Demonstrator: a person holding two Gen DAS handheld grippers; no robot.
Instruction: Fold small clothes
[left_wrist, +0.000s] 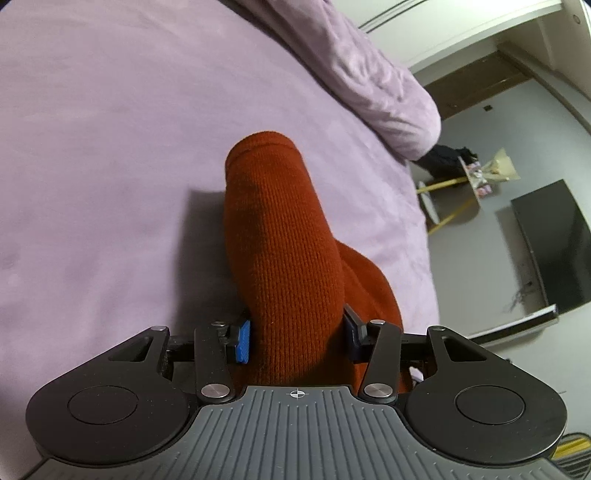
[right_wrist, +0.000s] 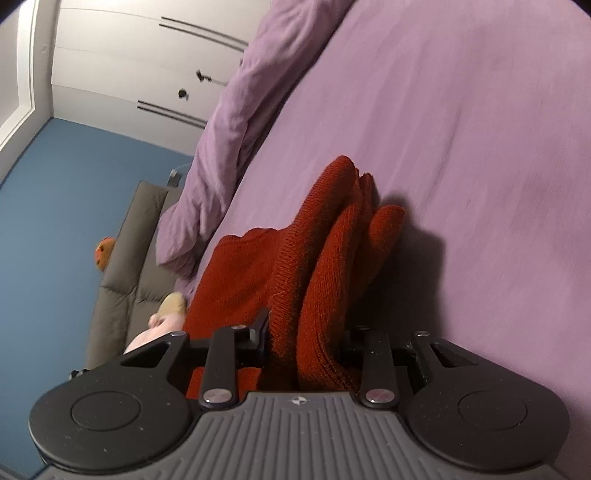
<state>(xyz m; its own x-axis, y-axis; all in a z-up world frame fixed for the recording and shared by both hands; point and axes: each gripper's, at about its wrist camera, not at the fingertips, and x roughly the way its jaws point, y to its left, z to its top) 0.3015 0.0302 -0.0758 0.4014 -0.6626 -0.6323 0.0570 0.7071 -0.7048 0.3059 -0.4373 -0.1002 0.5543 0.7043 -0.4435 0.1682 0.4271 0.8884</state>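
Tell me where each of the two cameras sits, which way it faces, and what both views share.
Left wrist: on the left gripper, looking along its fingers over the red knit garment clamped between them, onto the purple bed sheet.
Right wrist: on the right gripper, tilted, facing bunched folds of the garment it grips.
Shared: garment, sheet, rumpled purple duvet. No hand shows.

You are in a home bedroom. A bed (left_wrist: 110, 129) with a lilac duvet (right_wrist: 229, 122), white wardrobe doors (right_wrist: 122, 70) beside it.
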